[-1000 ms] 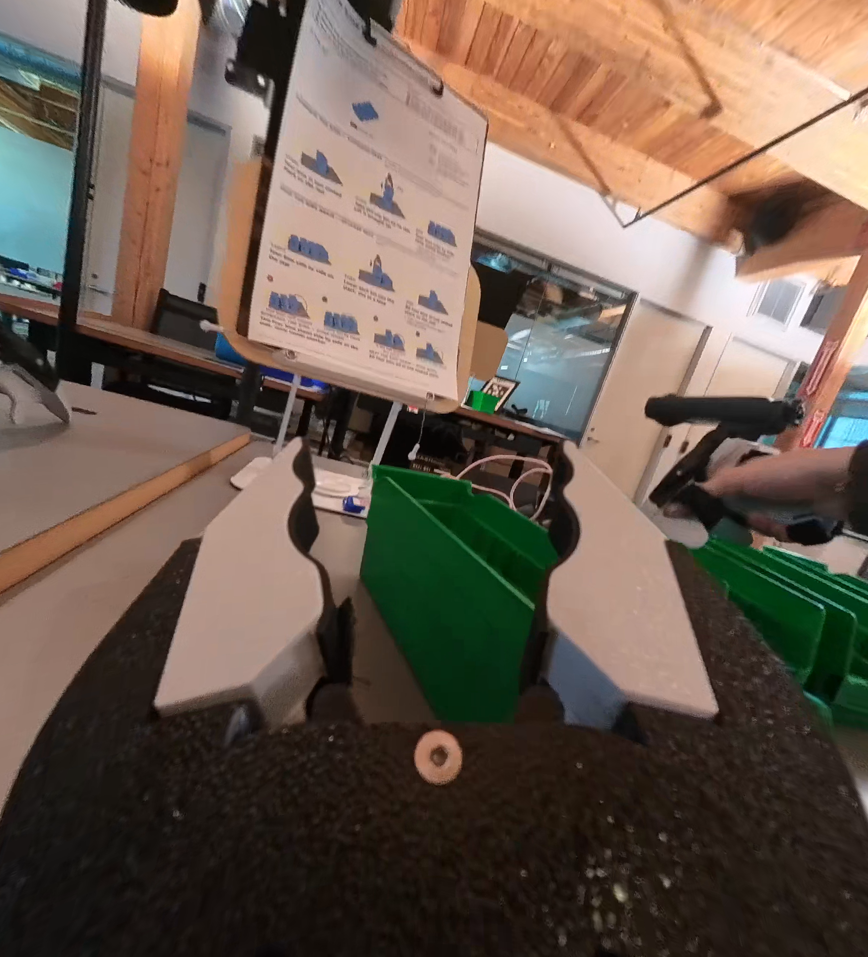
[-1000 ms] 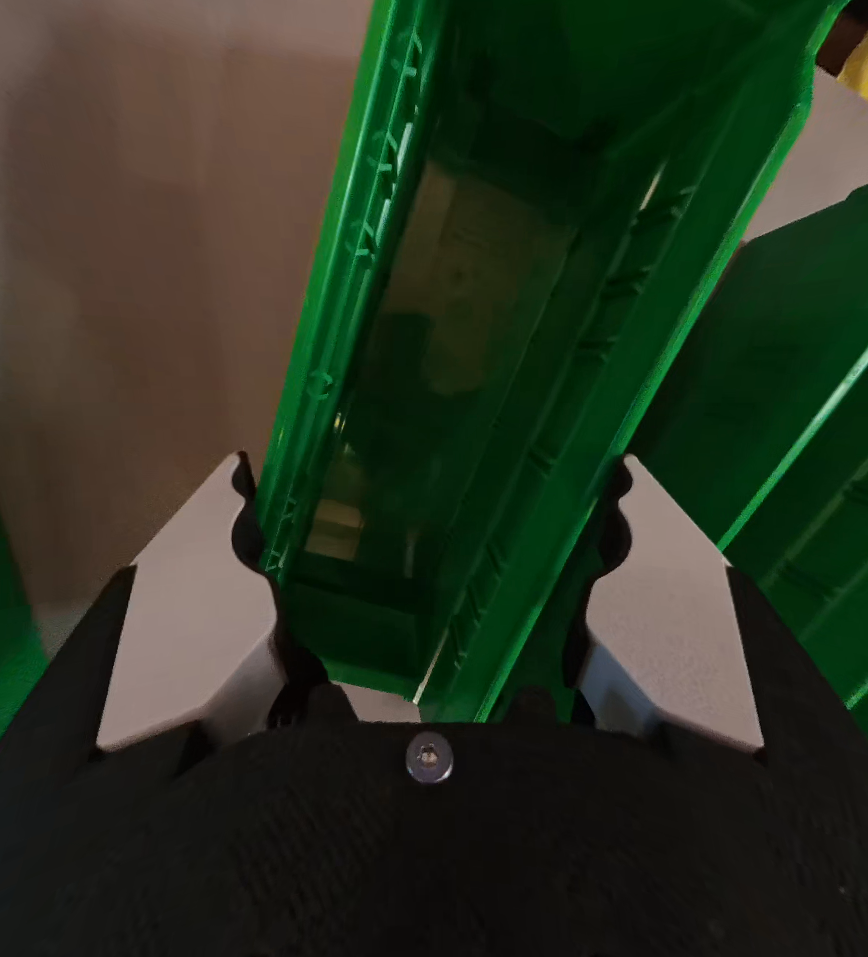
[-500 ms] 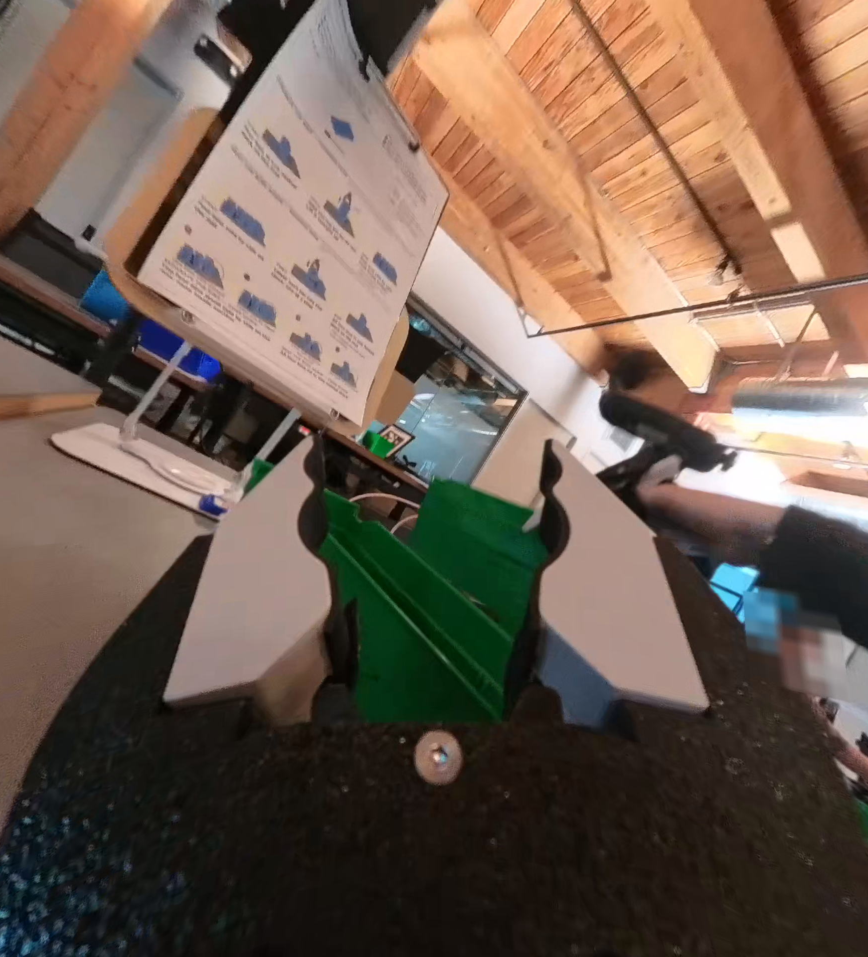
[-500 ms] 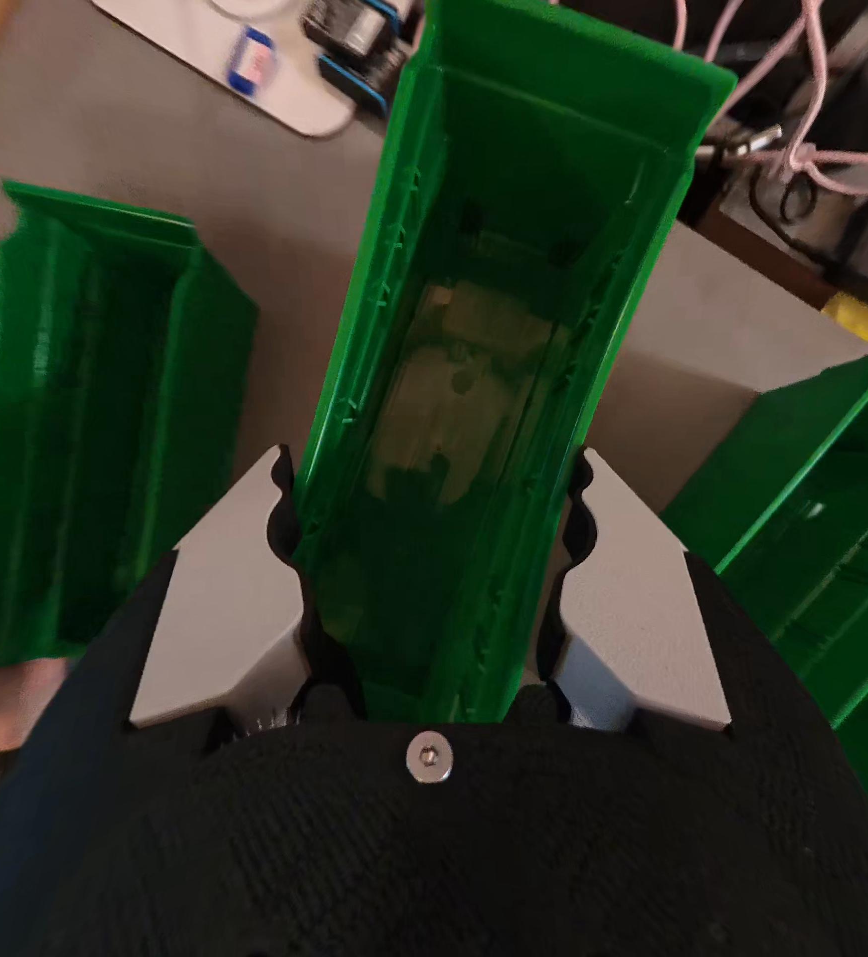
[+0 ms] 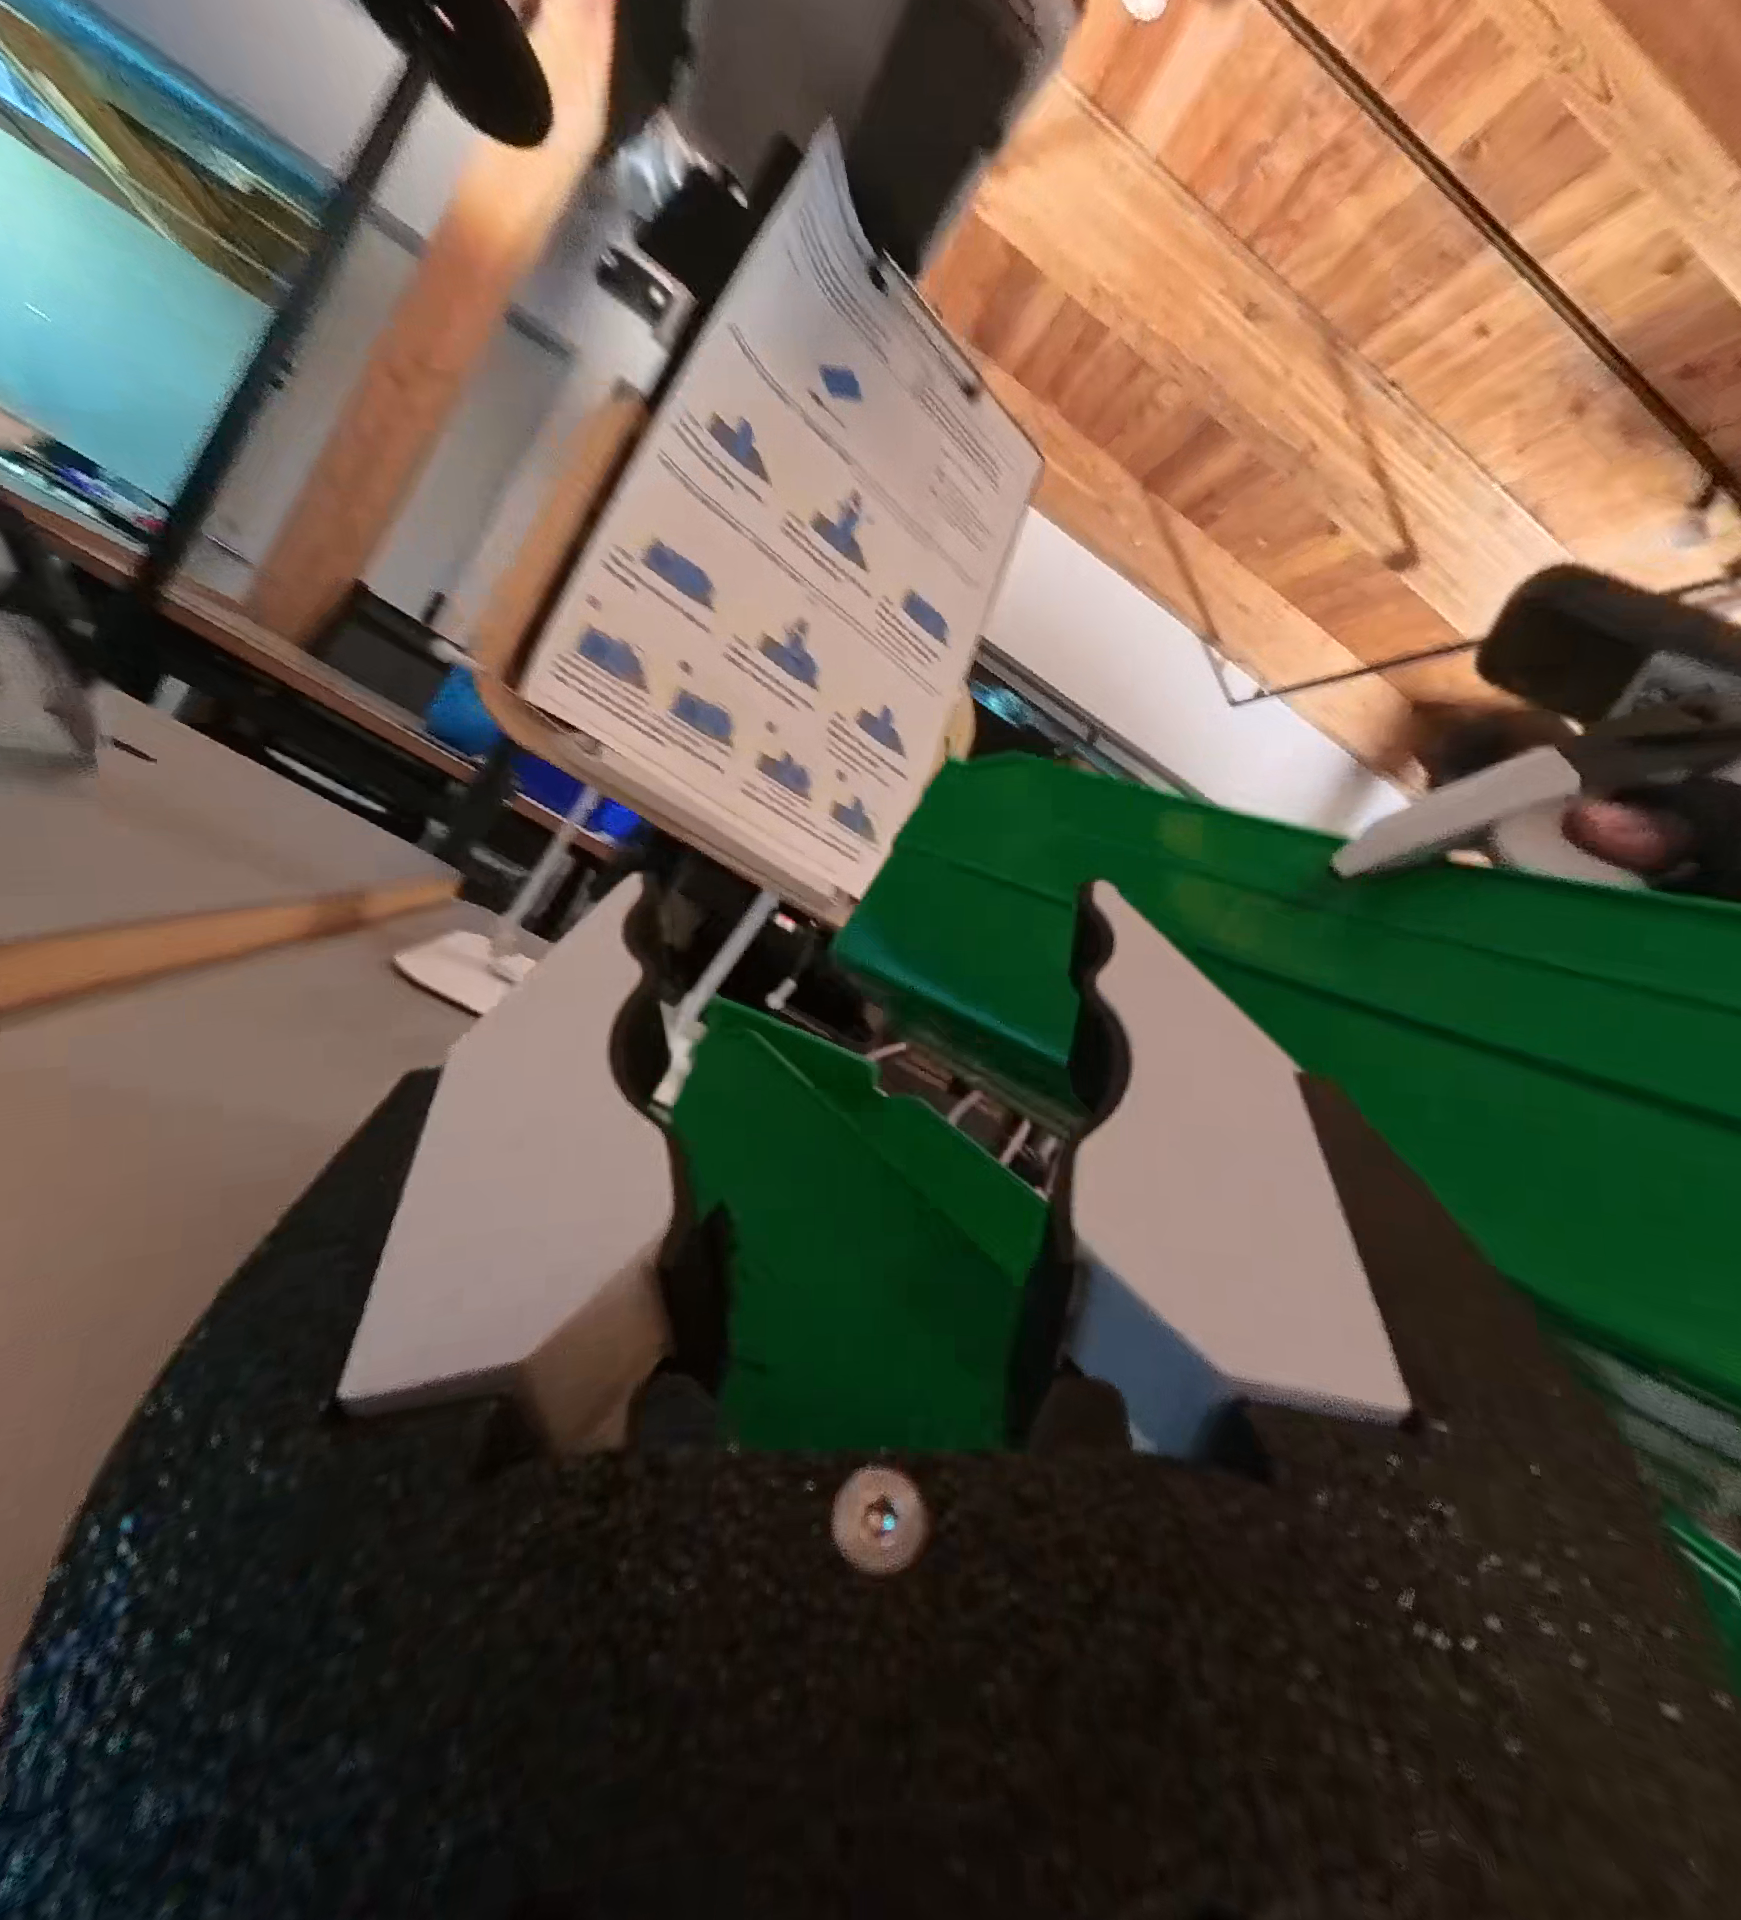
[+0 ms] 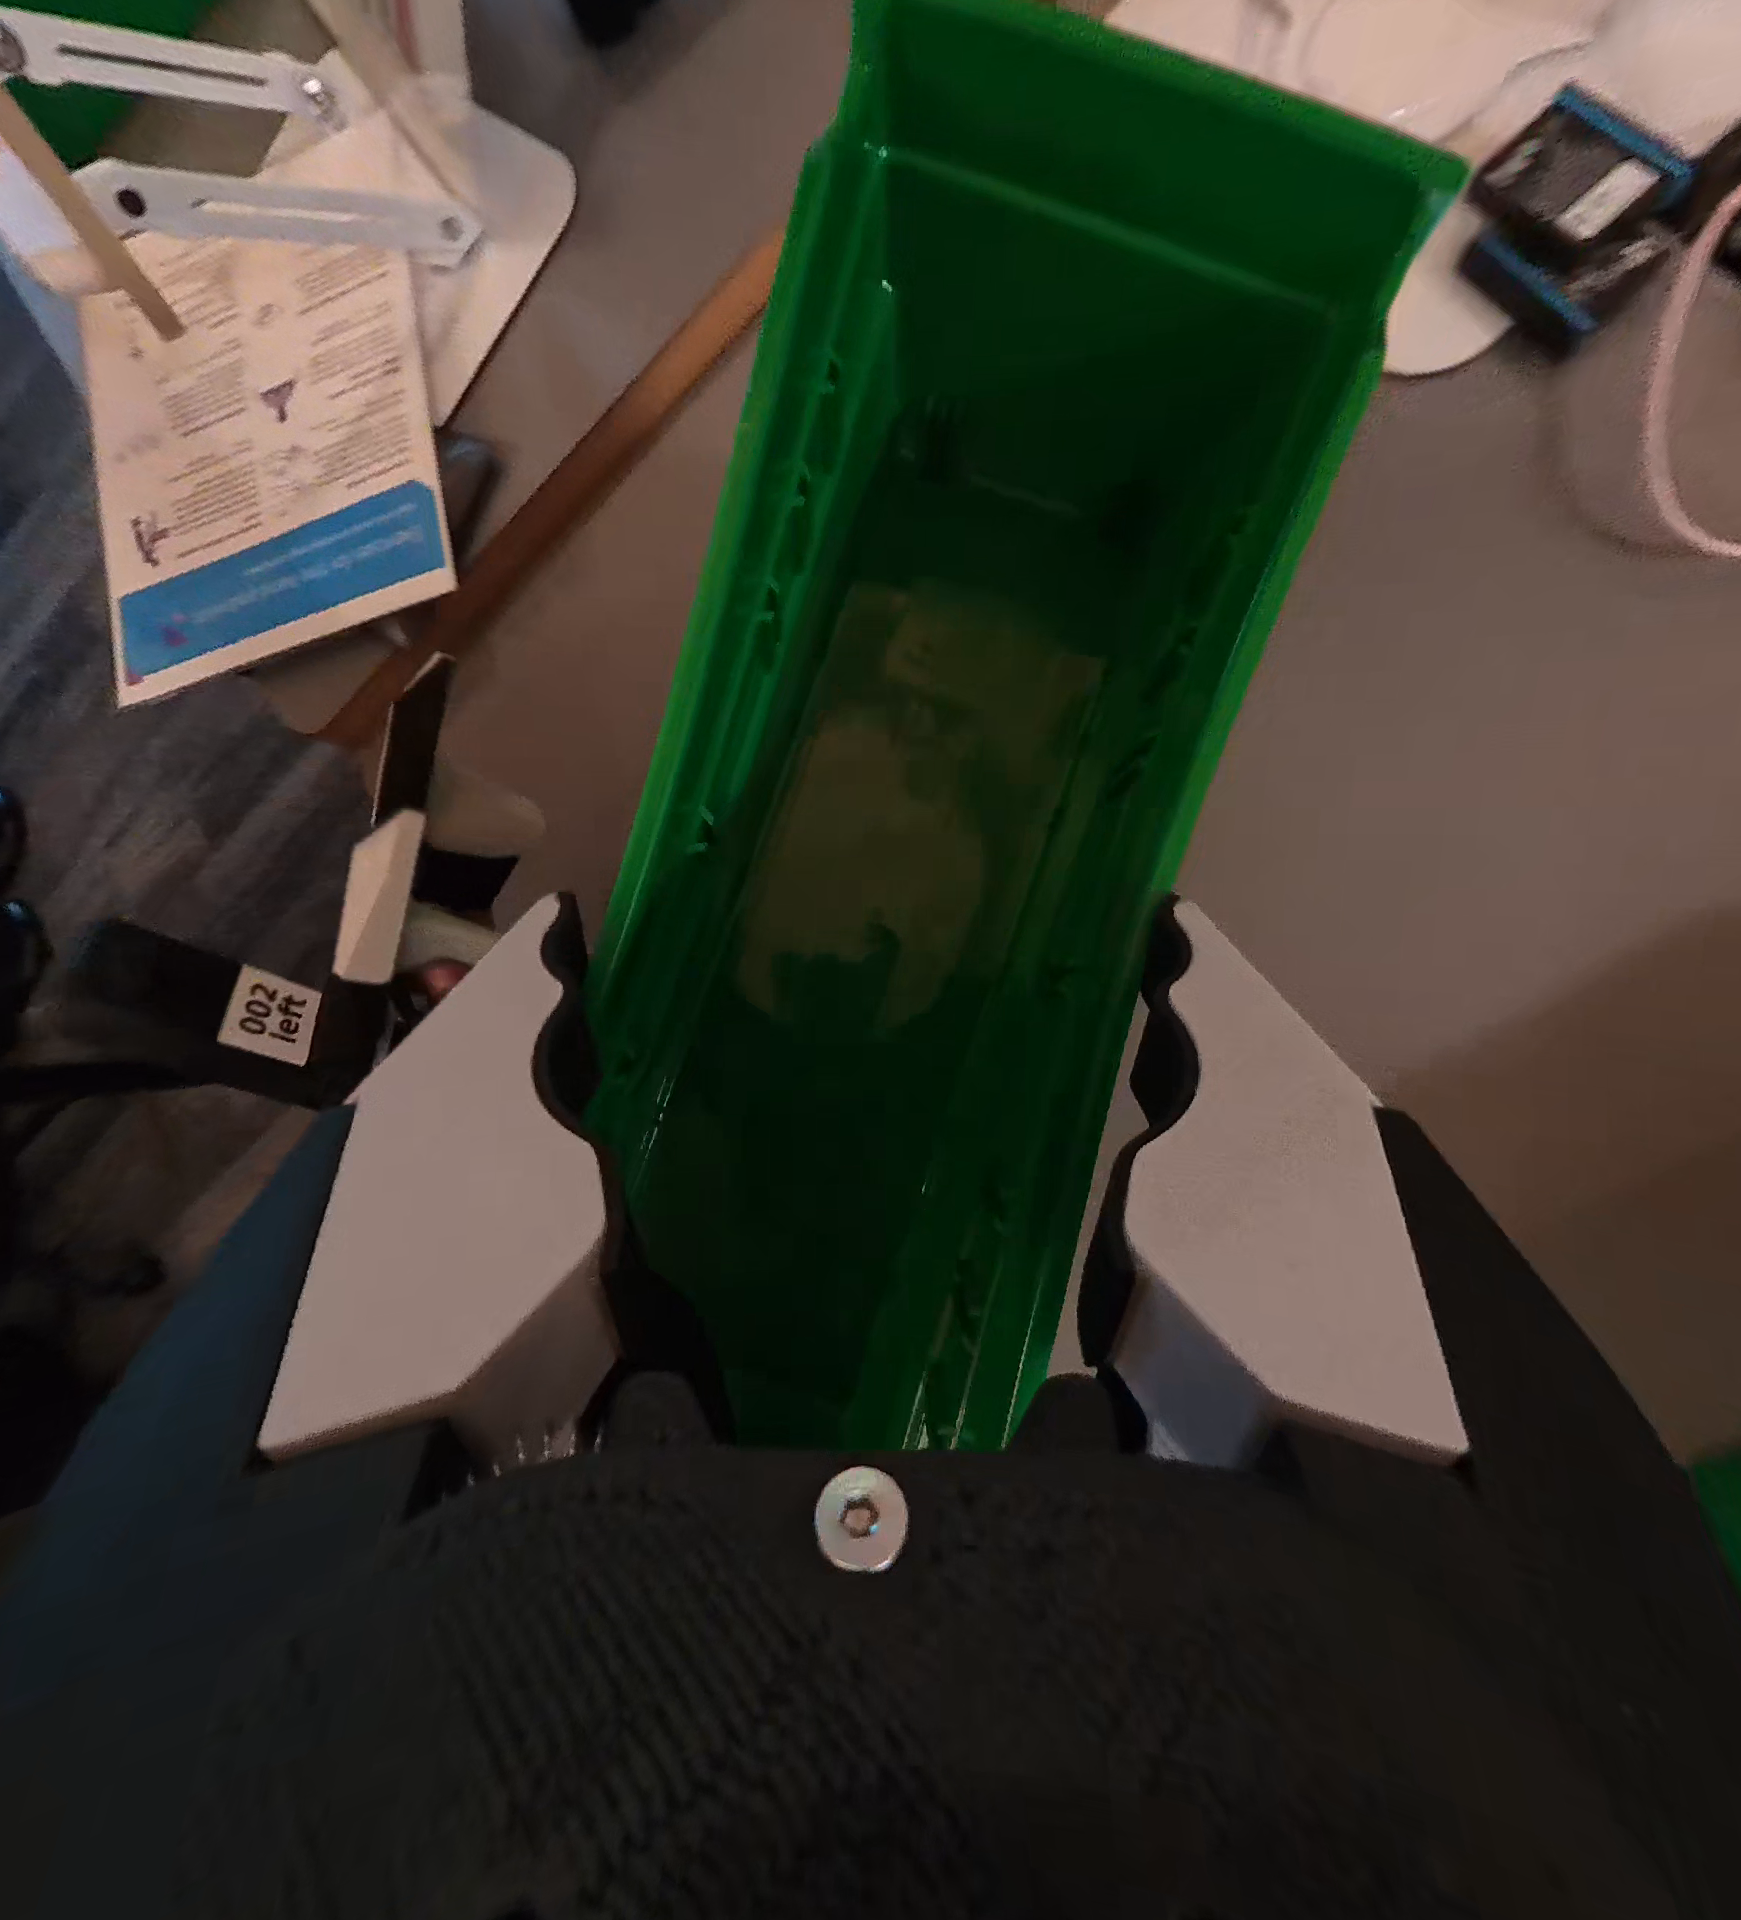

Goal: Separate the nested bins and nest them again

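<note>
Your left gripper [image 5: 866,1049] squeezes a small green bin [image 5: 866,1247]. Your right gripper [image 6: 861,1023] squeezes a long green bin [image 6: 1001,727], held up over the table [image 6: 1468,831], pointing to 12 o'clock.

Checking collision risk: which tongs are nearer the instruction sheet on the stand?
Left. Left tongs face the instruction sheet just ahead; right tongs, holding a green bin, hover higher, off to the side.

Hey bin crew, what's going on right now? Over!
Left gripper shut on a green bin. Right gripper shut on another green bin, held over the table. Nothing between them.
</note>
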`<control>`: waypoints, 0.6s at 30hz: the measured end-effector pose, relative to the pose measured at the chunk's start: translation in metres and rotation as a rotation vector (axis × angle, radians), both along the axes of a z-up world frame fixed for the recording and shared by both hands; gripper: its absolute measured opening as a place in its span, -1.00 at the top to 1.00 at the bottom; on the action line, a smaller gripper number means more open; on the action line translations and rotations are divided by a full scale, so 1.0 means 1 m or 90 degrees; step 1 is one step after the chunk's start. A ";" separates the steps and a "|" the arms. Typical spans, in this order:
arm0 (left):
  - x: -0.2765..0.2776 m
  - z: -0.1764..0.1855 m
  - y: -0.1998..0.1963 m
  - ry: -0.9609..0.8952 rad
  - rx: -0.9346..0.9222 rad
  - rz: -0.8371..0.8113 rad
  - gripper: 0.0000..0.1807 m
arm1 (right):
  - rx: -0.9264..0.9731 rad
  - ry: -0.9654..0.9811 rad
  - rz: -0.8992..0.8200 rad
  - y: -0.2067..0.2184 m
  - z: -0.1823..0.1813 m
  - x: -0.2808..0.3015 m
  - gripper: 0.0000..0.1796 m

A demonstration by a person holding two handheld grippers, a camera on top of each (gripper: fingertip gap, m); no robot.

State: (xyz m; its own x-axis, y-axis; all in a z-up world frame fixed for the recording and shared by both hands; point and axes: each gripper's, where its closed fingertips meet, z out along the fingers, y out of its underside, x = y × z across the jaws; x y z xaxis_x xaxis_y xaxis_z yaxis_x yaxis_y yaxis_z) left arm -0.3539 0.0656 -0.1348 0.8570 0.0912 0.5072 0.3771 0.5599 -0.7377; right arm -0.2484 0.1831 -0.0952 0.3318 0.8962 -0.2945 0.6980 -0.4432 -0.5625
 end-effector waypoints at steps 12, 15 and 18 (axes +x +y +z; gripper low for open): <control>-0.018 0.003 -0.020 -0.026 0.030 0.007 0.16 | 0.104 -0.063 -0.026 -0.009 -0.047 -0.022 -0.20; -0.009 0.002 -0.009 -0.024 0.017 -0.025 0.15 | 0.110 -0.064 -0.032 -0.008 -0.060 -0.028 -0.20; -0.008 -0.003 -0.003 -0.029 -0.003 -0.034 0.15 | 0.131 -0.073 -0.035 0.000 -0.070 -0.029 -0.18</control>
